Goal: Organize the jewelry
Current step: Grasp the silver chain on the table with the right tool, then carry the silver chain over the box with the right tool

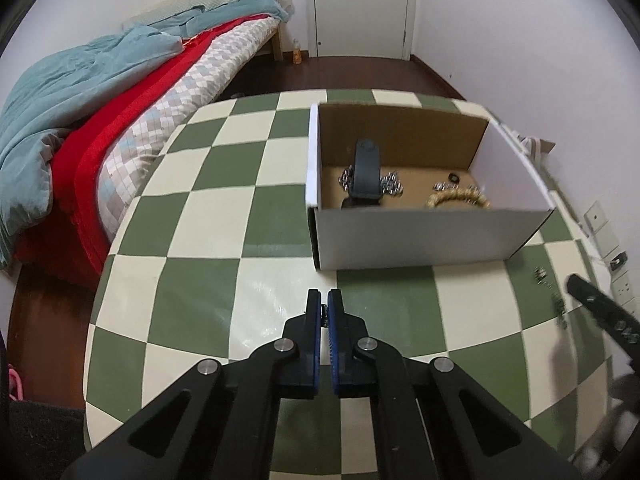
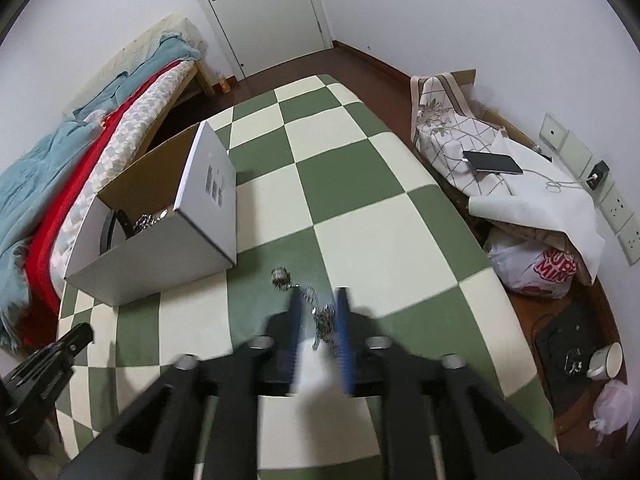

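A white cardboard box (image 1: pixel 420 236) stands on the green-and-cream checked table (image 1: pixel 224 240); it also shows in the right wrist view (image 2: pixel 160 256). Inside lie a black band (image 1: pixel 366 172), silver beads (image 1: pixel 390 184) and a gold bead bracelet (image 1: pixel 456 200). A silver chain (image 2: pixel 320 316) lies on the table, with a bead cluster (image 2: pixel 280 276) at its far end. My right gripper (image 2: pixel 319 304) is open with the chain between its fingers. My left gripper (image 1: pixel 324 300) is shut and empty, in front of the box.
A bed (image 1: pixel 100 92) with teal and red bedding runs along the table's left side. To the right a phone (image 2: pixel 494 163) lies on draped cloth, with plastic bags (image 2: pixel 536 272) and a mug (image 2: pixel 606 360) on the floor. A door (image 2: pixel 260 12) is at the back.
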`<state>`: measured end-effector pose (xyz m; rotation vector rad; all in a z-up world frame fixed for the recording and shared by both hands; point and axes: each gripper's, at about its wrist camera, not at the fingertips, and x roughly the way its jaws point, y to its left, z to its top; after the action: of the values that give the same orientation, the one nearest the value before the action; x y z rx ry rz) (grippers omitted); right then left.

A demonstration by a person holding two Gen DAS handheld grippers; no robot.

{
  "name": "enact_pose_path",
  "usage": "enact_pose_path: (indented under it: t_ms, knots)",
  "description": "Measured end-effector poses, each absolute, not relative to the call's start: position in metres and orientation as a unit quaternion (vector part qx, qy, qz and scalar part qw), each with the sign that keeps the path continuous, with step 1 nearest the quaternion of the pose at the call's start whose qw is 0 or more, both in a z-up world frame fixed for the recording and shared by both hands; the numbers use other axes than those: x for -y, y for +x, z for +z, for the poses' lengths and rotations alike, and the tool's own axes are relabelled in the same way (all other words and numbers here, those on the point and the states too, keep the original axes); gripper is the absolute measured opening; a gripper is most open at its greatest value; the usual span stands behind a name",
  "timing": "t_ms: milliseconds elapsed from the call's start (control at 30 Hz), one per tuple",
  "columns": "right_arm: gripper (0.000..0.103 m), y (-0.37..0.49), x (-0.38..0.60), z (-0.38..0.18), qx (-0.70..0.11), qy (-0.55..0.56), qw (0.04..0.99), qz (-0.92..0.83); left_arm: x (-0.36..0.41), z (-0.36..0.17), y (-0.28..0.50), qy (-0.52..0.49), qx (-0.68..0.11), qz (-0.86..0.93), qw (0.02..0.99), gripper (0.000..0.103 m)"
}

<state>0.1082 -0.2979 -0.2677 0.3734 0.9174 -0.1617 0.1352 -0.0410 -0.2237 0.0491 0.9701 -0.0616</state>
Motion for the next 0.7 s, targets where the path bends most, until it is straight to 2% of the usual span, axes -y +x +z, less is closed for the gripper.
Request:
enact_pose_path:
  t_ms: [33, 300, 333, 400, 433, 700]
  knots:
    - [0.04, 0.114, 0.296, -0.269, -0.446, 0.17, 0.876, -0.077, 0.038, -0.22, 0.136, 0.019, -0.465, -0.03, 0.884, 0.001]
    - [0.04, 0.146, 0.263, -0.282, -0.465, 0.074, 0.88, -0.06, 0.001, -0.195, 0.14, -0.015, -0.462, -0.017, 0.887, 0.001]
    - [0.038, 0.147, 0.259, -0.283, -0.462, 0.062, 0.883, -0.059, -0.004, -0.194, 0.14, -0.016, -0.462, -0.013, 0.887, 0.001]
    - [0.016, 0.148, 0.252, -0.284, -0.459, 0.041, 0.885, -0.061, -0.011, -0.191, 0.139, -0.015, -0.462, -0.007, 0.886, 0.001]
    - [0.01, 0.148, 0.251, -0.283, -0.458, 0.04, 0.886, -0.06, -0.013, -0.191, 0.139, -0.015, -0.462, -0.005, 0.887, 0.001]
    - [0.01, 0.123, 0.273, -0.248, -0.425, 0.137, 0.894, -0.044, -0.03, -0.174, 0.134, -0.048, -0.463, -0.016, 0.885, 0.001]
